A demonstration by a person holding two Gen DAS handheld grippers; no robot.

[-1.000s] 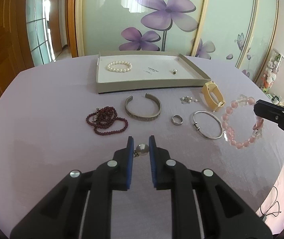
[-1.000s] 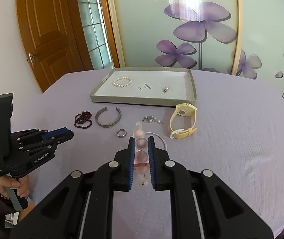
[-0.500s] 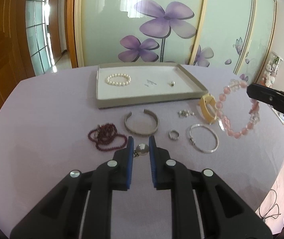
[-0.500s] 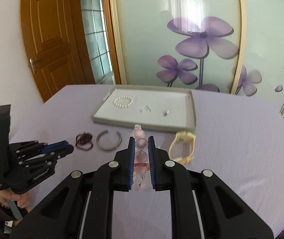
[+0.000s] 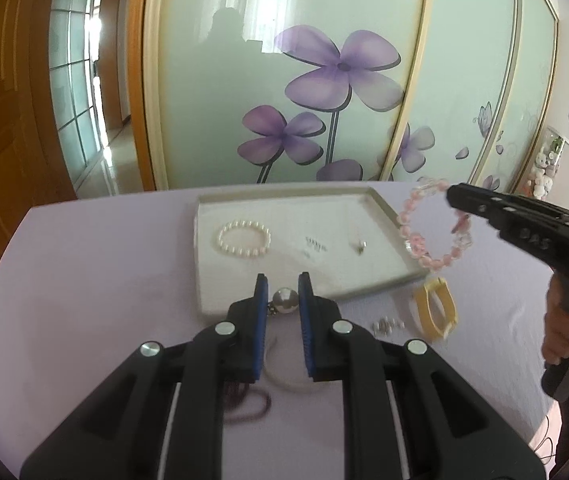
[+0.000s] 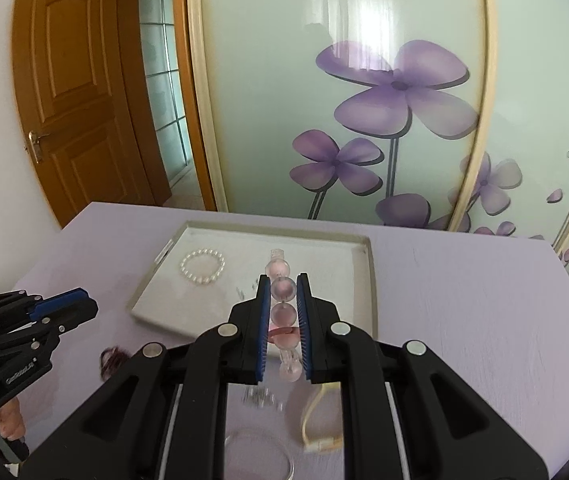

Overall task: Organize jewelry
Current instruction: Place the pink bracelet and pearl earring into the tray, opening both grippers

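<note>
Right gripper (image 6: 283, 292) level, clamping pink bracelet (image 6: 282, 304).

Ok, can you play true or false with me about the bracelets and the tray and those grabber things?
1. The right hand-held gripper holds the pink bead bracelet. True.
2. The white pearl bracelet lies on the purple table. False: it lies inside the tray.
3. The left hand-held gripper holds a silver ball. True.
4. The yellow band is inside the tray. False: it lies on the table beside it.
</note>
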